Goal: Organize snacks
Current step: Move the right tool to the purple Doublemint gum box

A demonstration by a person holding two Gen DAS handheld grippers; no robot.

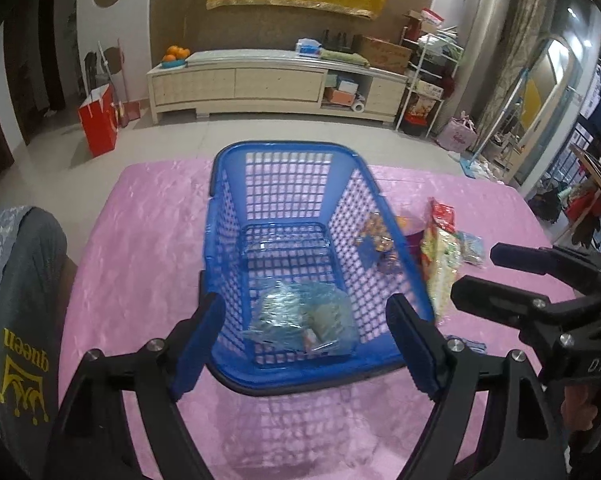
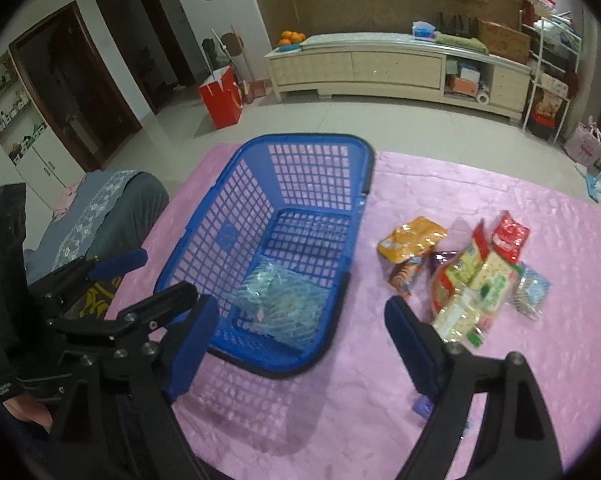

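A blue plastic basket (image 1: 220,216) stands on the pink table; it also shows in the right wrist view (image 2: 204,240). A light blue snack packet (image 1: 300,320) lies on its floor (image 2: 284,308). My left gripper (image 1: 304,344) is open and empty, hovering over the basket's near end. My right gripper (image 2: 300,344) is open and empty, above the basket's near right corner; it also shows in the left wrist view (image 1: 472,272). A pile of snacks lies right of the basket: a green and yellow cracker pack (image 2: 472,292), an orange packet (image 2: 412,236), a red packet (image 2: 510,236).
The pink cloth covers the table (image 2: 460,380), and its far edge drops to a tiled floor. A grey chair back (image 1: 24,300) stands at the table's left side. A small blue item (image 2: 422,406) lies near the right gripper's finger.
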